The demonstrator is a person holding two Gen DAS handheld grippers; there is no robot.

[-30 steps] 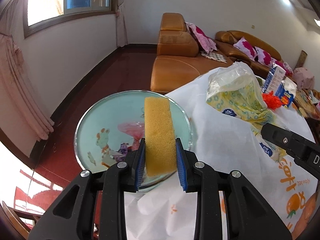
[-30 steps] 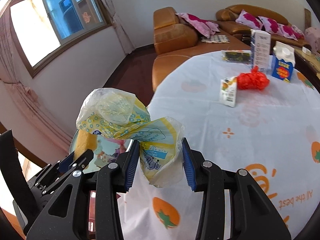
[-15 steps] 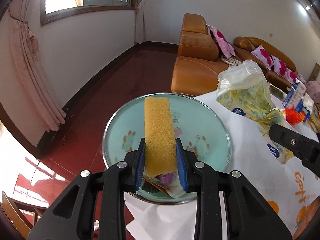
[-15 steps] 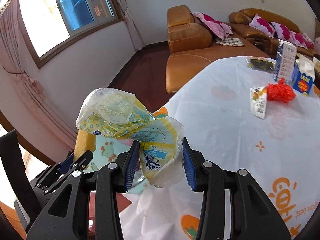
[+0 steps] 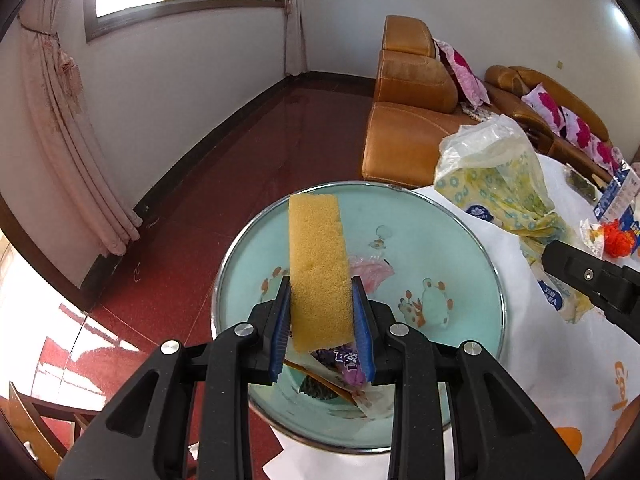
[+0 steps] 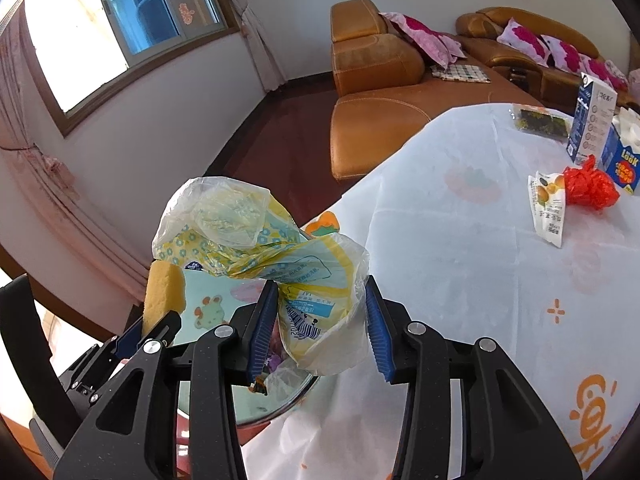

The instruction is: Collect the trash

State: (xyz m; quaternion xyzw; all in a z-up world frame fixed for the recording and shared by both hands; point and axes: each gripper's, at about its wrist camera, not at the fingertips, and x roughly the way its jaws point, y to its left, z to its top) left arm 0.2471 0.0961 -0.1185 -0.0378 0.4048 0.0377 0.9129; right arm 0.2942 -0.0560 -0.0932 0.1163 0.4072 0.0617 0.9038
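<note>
Nearest, my left gripper (image 5: 322, 322) pinches a yellow sponge (image 5: 318, 272) upright over the pale green basin (image 5: 460, 240) holding wrappers. Beside it, my right gripper (image 6: 320, 322) clasps a crumpled yellow plastic bag (image 6: 256, 248). Farther off, a red bag (image 6: 590, 186) lies on the table (image 6: 460, 240).

Both tongs have travelled toward the bench's edge. The left tongs (image 5: 322, 320), carrying the yellow sponge (image 5: 318, 272), now hang over the middle of the mint basin (image 5: 460, 248) rather than its near rim. The right tongs (image 6: 320, 320), carrying the crumpled plastic bag (image 6: 260, 248), now reach the basin's rim.
</note>
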